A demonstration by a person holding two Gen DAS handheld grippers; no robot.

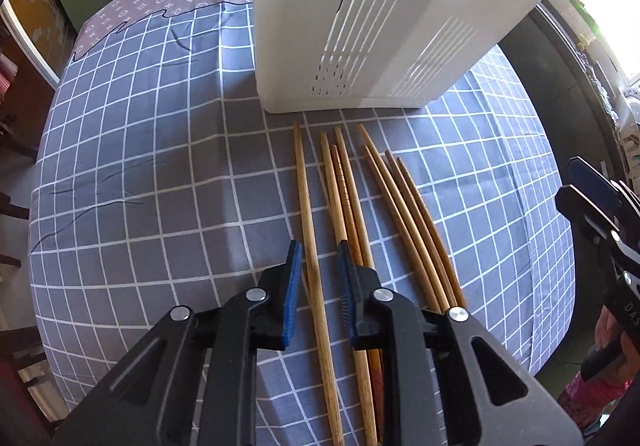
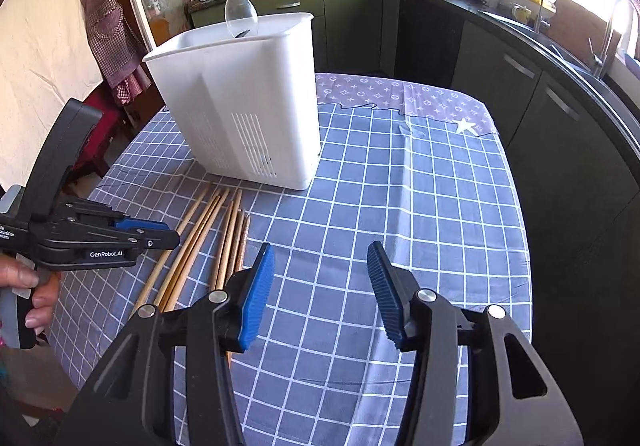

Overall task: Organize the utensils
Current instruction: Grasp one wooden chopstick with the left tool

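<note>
Chopsticks (image 1: 352, 206) of pale and darker wood lie side by side on the tabletop (image 1: 140, 166), which is covered with a blue-grey cloth checked in white, their tips pointing toward a white plastic utensil holder (image 1: 360, 26) that stands upright just beyond them. Slotted vents run down the holder's walls, and in the right wrist view a clear spoon (image 2: 241, 14) rises above its rim.

Over the near ends of the chopsticks hangs the left gripper (image 1: 318, 258), angled steeply down. Its blue-padded fingers (image 1: 291, 294) stand a narrow gap apart, with the leftmost single chopstick (image 1: 306, 206) passing between them. The pads do not visibly press on it, so the fingers are open around it rather than clamped. The remaining chopsticks lie to its right, some running under the right-hand finger.

To the right of the chopsticks, the right gripper (image 2: 320, 278) hovers above bare cloth with its fingers (image 2: 256, 302) spread wide and nothing between them. A hand (image 2: 28, 286) holds the left gripper's grip at the left edge of the right wrist view.
</note>
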